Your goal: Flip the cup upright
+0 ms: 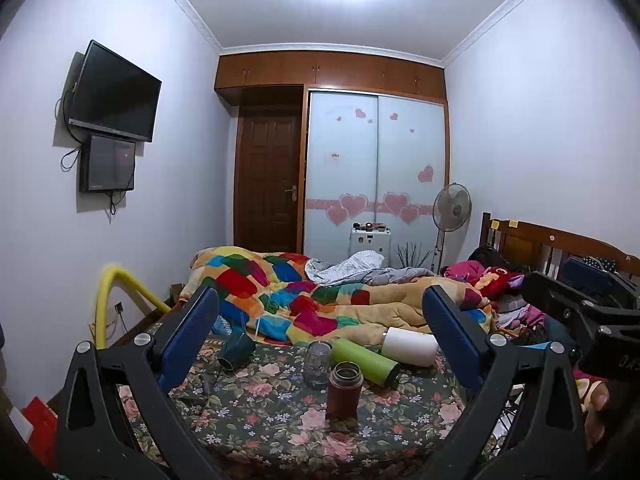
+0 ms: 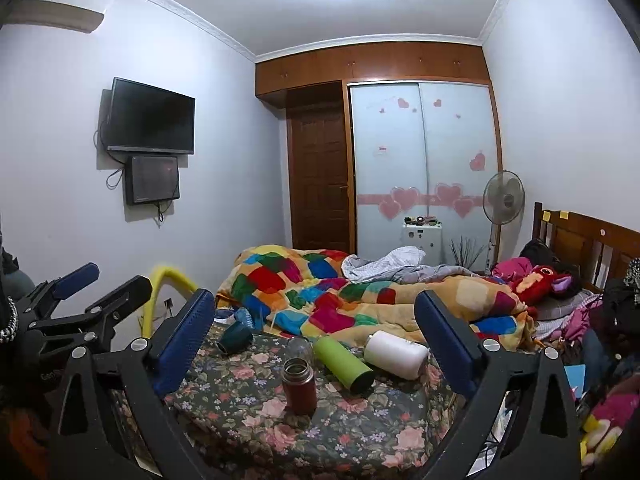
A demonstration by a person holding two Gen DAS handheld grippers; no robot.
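Both grippers' fingers (image 1: 452, 332) spread, empty, before upright brown flask (image 1: 344, 391), with toppled green bottle (image 1: 365, 361) behind.

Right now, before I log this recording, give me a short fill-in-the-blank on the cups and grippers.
1. The green bottle lies on its ____.
2. The brown flask stands ____ with its mouth open.
3. The jaws of the left gripper and right gripper are both ____.
4. The white cup lies beside the ____ bottle.

Missing words: side; upright; open; green
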